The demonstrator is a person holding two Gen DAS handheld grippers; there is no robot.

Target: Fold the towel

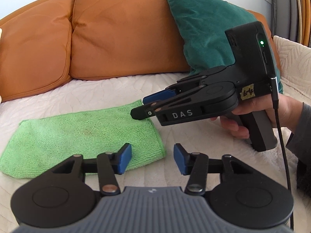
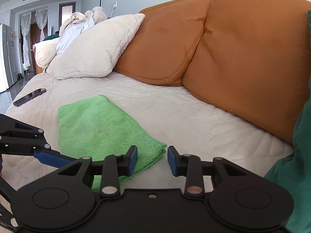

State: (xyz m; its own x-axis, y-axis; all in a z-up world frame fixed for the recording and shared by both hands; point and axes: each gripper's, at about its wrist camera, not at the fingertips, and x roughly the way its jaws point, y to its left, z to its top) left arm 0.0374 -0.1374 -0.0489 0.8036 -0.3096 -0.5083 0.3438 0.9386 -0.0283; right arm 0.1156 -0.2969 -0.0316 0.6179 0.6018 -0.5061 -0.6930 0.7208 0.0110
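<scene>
A green microfibre towel [image 1: 81,137] lies folded in layers on the white quilted sofa cover [image 1: 194,136]; it also shows in the right wrist view [image 2: 101,130]. My left gripper [image 1: 152,158] is open and empty, just above the towel's near right corner. My right gripper [image 2: 152,160] is open and empty at the towel's layered corner; in the left wrist view it [image 1: 141,106] hovers over the towel's far right corner. The left gripper's blue finger [image 2: 52,158] shows at the left of the right wrist view.
Orange back cushions [image 1: 120,36] and a dark green pillow [image 1: 204,31] line the back of the seat. A white quilted pillow [image 2: 95,48] and a dark phone [image 2: 29,97] lie at the seat's far end. A cable [image 1: 283,147] hangs from the right gripper.
</scene>
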